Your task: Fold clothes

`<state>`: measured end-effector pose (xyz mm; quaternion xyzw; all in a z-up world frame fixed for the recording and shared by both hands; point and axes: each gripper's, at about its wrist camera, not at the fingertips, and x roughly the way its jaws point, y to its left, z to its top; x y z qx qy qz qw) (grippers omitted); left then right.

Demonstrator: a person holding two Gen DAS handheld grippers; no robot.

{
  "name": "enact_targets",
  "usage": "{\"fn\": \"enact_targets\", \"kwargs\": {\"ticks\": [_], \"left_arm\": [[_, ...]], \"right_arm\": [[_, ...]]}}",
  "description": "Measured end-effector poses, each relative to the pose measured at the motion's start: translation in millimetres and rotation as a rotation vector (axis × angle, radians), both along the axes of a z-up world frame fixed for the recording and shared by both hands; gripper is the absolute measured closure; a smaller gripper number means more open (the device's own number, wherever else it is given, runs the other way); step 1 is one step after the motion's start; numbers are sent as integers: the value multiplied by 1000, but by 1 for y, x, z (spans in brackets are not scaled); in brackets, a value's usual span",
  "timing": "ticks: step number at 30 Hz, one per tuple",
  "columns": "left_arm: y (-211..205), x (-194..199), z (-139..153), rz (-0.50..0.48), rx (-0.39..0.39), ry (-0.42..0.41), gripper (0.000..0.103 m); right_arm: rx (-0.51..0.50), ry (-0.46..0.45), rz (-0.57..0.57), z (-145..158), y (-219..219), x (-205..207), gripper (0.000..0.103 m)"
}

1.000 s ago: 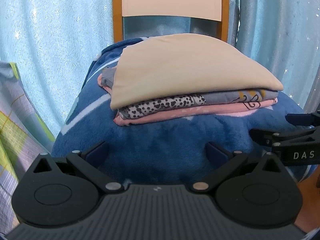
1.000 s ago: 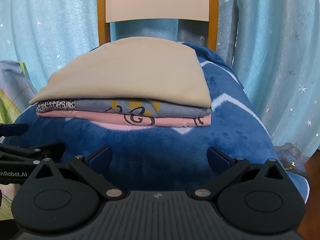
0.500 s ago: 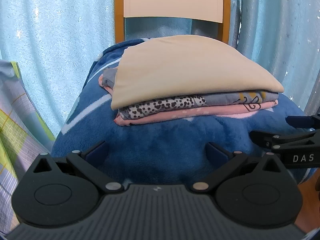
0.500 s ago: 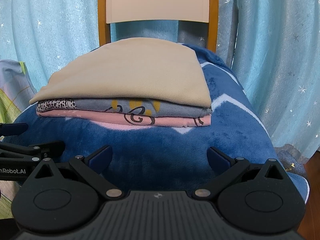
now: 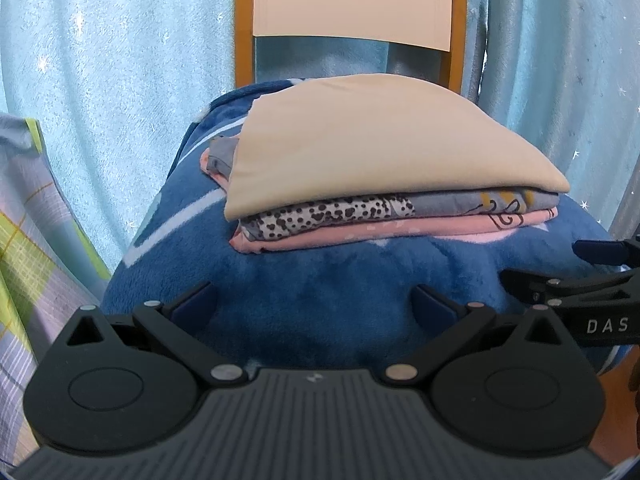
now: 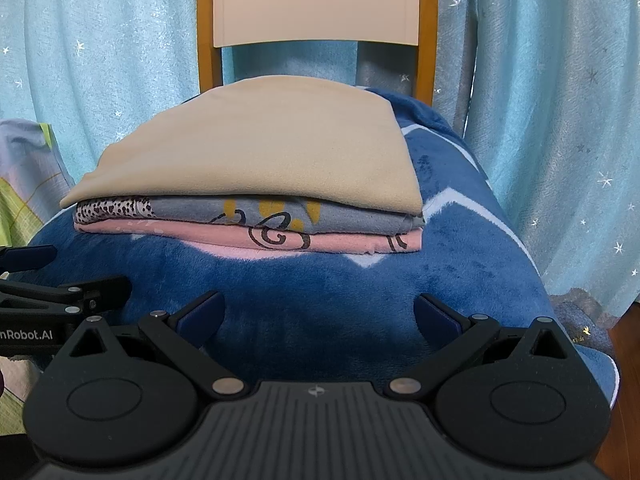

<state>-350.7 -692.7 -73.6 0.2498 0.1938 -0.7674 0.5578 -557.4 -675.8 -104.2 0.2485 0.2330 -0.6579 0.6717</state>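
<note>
Surface was a blue plush blanket with white line patterns, draped over a chair seat. The wooden chair back with its pale panel stood straight ahead, past the pile. Light blue star-print curtains filled the background on both sides. A checked cloth hung off to the left of the left gripper.

Left gripper was wide open and empty, above the blanket's near edge. Right gripper was likewise spread and empty.

The folded clothes sat stacked just ahead of both grippers, not touching either. Beige garment was on top, a grey printed one with a spotted section under it, and a pink one at the bottom, resting on the blanket.

Nothing stood between the fingers and the stack. Each gripper showed at the edge of the other's view: right one on the far right, left one on the far left, side by side and apart.
</note>
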Motion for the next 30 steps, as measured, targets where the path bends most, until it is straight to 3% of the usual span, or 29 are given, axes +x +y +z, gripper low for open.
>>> {"fn": "enact_targets", "kwargs": {"ticks": [15, 30], "left_arm": [[0, 7, 1, -19, 6, 39, 1], [1, -1, 0, -6, -10, -1, 0]], "right_arm": [[-1, 0, -1, 0, 0, 0, 0], [6, -1, -3, 3, 0, -1, 0]]}}
